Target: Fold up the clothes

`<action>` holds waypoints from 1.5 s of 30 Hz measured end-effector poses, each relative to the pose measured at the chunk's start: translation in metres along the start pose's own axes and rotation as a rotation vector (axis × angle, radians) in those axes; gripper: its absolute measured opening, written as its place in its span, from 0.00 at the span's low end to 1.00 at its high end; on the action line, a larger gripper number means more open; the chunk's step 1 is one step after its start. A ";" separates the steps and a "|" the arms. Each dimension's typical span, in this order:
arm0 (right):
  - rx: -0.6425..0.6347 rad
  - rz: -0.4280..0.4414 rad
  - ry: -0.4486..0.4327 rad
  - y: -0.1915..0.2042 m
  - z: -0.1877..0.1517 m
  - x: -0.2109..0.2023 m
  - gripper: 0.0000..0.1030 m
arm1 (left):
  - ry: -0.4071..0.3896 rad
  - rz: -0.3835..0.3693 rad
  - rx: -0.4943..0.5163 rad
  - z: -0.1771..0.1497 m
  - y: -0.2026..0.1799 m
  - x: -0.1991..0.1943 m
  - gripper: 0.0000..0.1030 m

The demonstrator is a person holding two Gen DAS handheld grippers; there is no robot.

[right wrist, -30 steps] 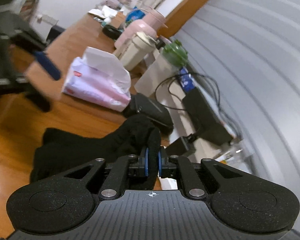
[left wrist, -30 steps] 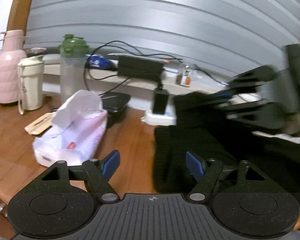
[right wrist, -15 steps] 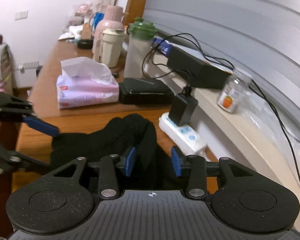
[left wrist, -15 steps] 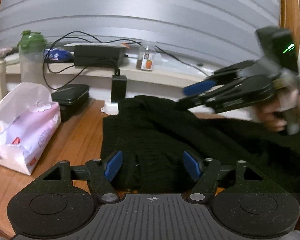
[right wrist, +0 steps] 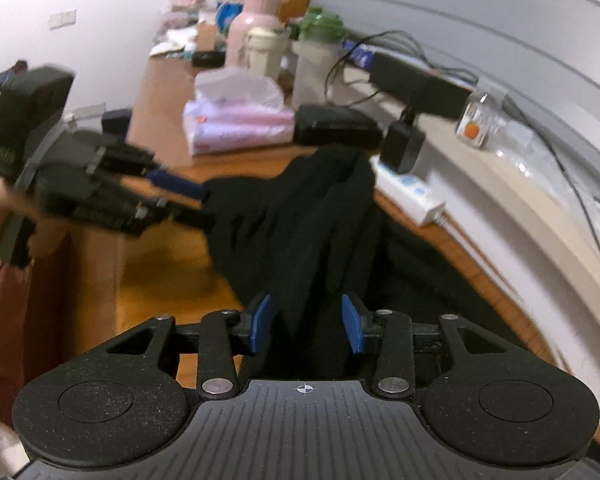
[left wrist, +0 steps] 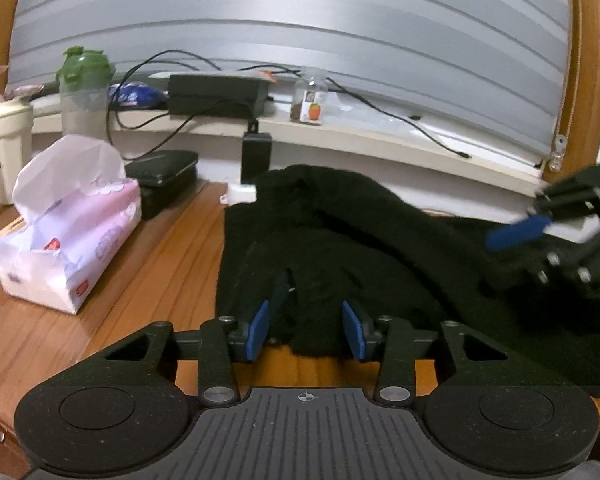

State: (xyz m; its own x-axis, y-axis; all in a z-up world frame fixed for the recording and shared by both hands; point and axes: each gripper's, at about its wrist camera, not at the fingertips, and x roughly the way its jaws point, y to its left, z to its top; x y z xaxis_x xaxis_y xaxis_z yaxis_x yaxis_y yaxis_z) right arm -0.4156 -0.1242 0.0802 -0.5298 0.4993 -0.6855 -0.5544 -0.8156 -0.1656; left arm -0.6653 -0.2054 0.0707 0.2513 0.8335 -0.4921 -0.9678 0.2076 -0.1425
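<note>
A black knitted garment (left wrist: 340, 220) lies bunched on the wooden table (left wrist: 160, 264). My left gripper (left wrist: 306, 320) sits low at its near edge. Its jaws are closing, with a fold of the cloth between the blue pads (left wrist: 260, 330), which do not visibly pinch it. In the right wrist view the garment (right wrist: 300, 208) runs away from my right gripper (right wrist: 306, 324), which stands open over a ridge of cloth. Each gripper shows blurred in the other's view: the right gripper (left wrist: 512, 252) at the far right, the left gripper (right wrist: 196, 200) at the left, held by a hand.
A pink tissue pack (left wrist: 72, 236) and a black case (left wrist: 164, 172) sit left of the garment. A white power strip (right wrist: 412, 196) with a black charger (left wrist: 256, 156) lies behind it. Bottles (left wrist: 84, 92), a power brick, cables and a glass jar (left wrist: 310, 100) line the ledge.
My right gripper let go of the raised fold, opened and drew back to the right while rolling. My left gripper slid up to the garment's near edge and its jaws narrowed.
</note>
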 end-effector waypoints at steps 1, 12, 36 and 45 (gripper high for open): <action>0.001 -0.004 0.015 0.001 -0.004 0.002 0.39 | 0.006 0.000 0.001 -0.001 0.000 0.001 0.43; -0.037 -0.121 0.024 -0.018 -0.018 -0.002 0.05 | -0.013 -0.027 0.024 -0.003 -0.001 0.007 0.31; 0.079 -0.083 0.046 -0.020 -0.026 -0.008 0.46 | -0.036 -0.043 0.100 0.006 -0.013 0.003 0.11; 0.088 -0.258 0.104 -0.053 -0.057 0.004 0.01 | -0.043 0.088 0.105 0.011 0.020 -0.034 0.07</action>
State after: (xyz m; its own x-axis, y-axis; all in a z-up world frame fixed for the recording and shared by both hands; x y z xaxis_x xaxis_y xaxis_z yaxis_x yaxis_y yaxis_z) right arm -0.3516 -0.0953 0.0459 -0.2977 0.6506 -0.6986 -0.7181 -0.6348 -0.2853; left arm -0.6932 -0.2239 0.0936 0.1667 0.8715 -0.4612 -0.9830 0.1835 -0.0085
